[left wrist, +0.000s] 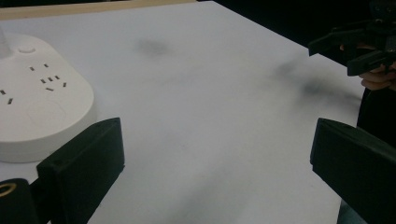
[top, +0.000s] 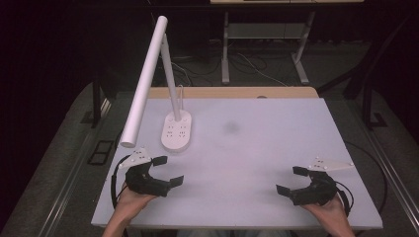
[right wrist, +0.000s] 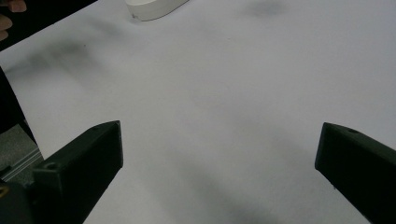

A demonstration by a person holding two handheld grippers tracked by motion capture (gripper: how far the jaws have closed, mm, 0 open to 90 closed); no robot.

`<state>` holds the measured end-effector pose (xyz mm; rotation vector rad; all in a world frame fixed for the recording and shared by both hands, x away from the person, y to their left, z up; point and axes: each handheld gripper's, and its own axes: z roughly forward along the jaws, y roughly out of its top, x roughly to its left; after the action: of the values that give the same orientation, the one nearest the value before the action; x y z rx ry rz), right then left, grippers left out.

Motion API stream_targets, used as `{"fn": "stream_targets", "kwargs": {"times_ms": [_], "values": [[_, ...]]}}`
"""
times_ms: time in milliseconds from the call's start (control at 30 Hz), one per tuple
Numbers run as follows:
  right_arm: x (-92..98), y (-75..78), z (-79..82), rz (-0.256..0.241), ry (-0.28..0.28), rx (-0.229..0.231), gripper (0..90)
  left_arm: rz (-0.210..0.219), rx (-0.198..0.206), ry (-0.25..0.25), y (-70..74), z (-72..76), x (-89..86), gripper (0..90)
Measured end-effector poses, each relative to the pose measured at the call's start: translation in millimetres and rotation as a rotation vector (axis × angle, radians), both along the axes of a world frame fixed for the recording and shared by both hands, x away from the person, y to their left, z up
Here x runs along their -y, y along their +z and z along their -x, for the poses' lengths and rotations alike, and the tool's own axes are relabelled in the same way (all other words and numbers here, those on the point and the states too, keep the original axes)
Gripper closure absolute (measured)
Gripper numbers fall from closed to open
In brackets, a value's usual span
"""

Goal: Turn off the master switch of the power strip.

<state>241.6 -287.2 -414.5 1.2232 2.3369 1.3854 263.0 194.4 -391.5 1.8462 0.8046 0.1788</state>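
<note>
White tabletop: white oval-based desk lamp with long tube head stands far-left, just ahead of left gripper, well apart from right gripper; both jaws spread, empty.

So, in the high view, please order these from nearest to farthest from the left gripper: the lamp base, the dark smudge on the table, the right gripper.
From the left gripper, jaws open:
1. Lamp base, white, just beyond it at the table's left.
2. Dark smudge, farther on, near the table's middle.
3. Right gripper, across at the near right edge.
</note>
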Motion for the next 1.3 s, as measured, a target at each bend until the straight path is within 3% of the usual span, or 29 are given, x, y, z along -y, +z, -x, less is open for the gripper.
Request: {"fn": "stream_targets", "kwargs": {"times_ms": [733, 1300], "values": [[1.9, 0.2, -0.1, -0.002, -0.014, 0.001, 0.2, -0.07, -0.014, 0.005, 18.5, -26.0, -12.3, 1.6], [2.7, -0.6, -0.5, 0.002, -0.02, 0.001, 0.3, -0.12, -0.036, 0.005, 31.3, -54.2, -20.5, 1.6]]}}
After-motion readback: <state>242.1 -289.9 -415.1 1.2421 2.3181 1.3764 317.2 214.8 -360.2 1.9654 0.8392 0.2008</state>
